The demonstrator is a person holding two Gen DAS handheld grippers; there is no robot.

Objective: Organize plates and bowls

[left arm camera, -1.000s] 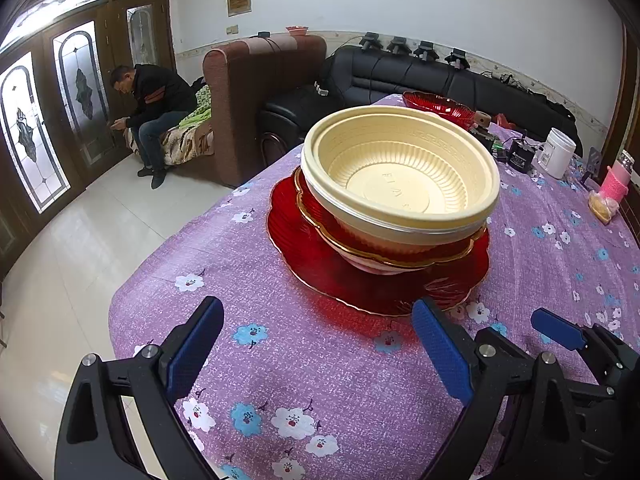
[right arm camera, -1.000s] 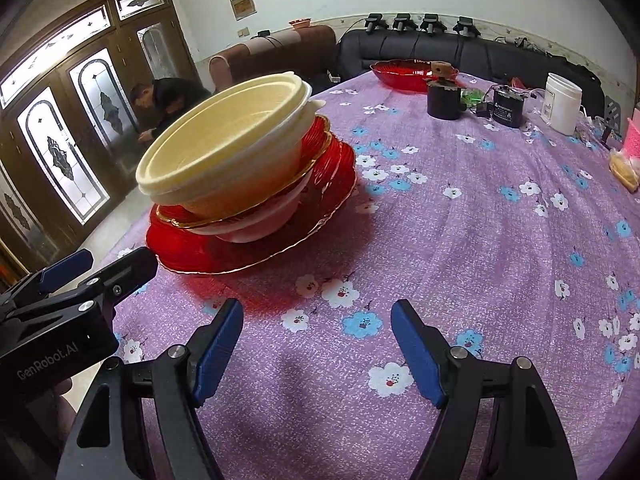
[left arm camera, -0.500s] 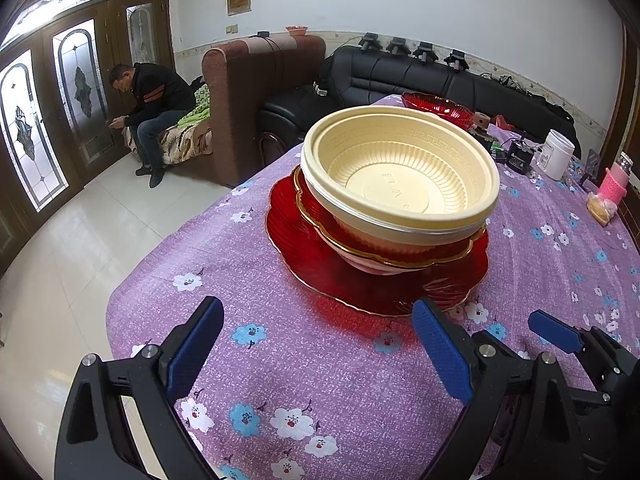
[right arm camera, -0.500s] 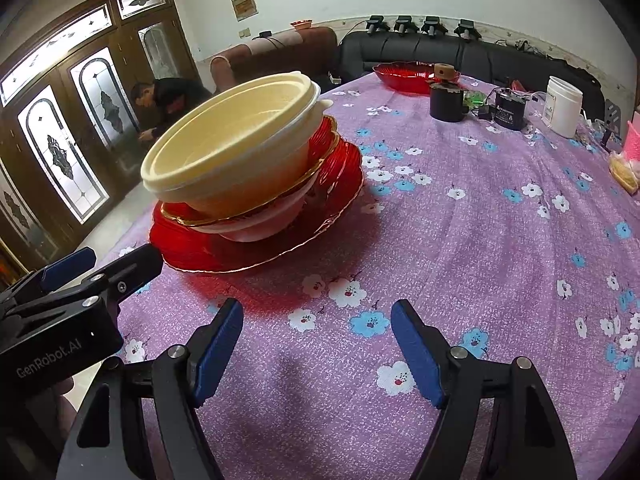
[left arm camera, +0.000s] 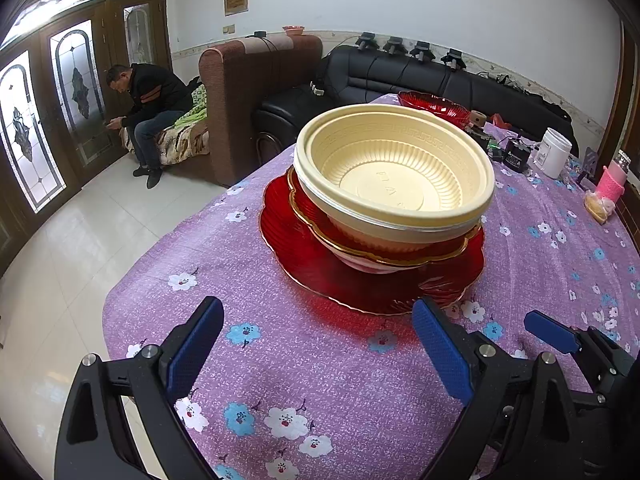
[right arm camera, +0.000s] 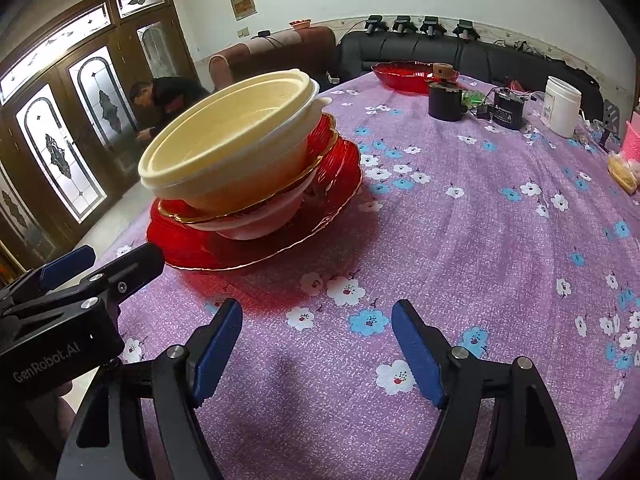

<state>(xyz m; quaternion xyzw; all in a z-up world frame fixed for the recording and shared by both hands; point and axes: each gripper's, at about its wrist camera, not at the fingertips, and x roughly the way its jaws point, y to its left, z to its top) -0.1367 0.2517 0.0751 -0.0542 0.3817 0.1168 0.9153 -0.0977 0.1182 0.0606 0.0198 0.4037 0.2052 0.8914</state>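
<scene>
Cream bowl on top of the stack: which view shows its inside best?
Left wrist view: the cream bowl shows its ribbed inside and flat base. The right wrist view shows mostly its outer wall and rim, the inside largely hidden.

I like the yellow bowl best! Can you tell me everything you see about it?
The yellow bowl looks like thin cream-yellow plastic, round, with ribbed inner walls, a flat bottom and a patterned band under its rolled rim. It is empty and upright, and tops the stack. It seems nested in a matching paler bowl, which sits in a gold-edged red dish over a big red plate on the flowery purple cloth. Neither tool touches it.
</scene>
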